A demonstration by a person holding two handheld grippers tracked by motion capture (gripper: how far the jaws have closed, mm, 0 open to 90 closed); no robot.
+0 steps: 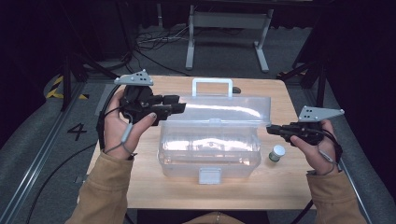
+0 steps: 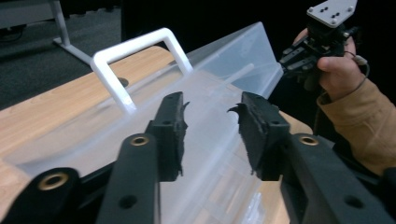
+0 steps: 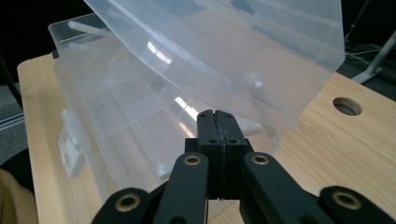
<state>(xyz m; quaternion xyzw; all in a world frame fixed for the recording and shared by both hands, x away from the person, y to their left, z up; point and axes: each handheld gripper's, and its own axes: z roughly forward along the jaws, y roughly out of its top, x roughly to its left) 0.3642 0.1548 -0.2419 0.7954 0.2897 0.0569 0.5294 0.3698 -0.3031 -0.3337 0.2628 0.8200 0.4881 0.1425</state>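
Two grippers held beside clear plastic toolbox (image 1: 210,149), left gripper (image 1: 180,103) at ten o'clock, jaws parted, empty, right gripper (image 1: 272,129) at three o'clock, jaws closed, empty, lid (image 1: 224,109) raised.

Small jar's (image 1: 278,152) label too small to read

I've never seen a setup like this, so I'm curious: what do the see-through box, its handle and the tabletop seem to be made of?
The box looks like clear, slightly frosted plastic: the table shows through its walls, and its raised lid catches glossy highlights. The handle seems to be opaque white plastic, smooth and matte. The tabletop looks like pale wood or a wood-look laminate, judging by its fine straight grain; which one I cannot tell.
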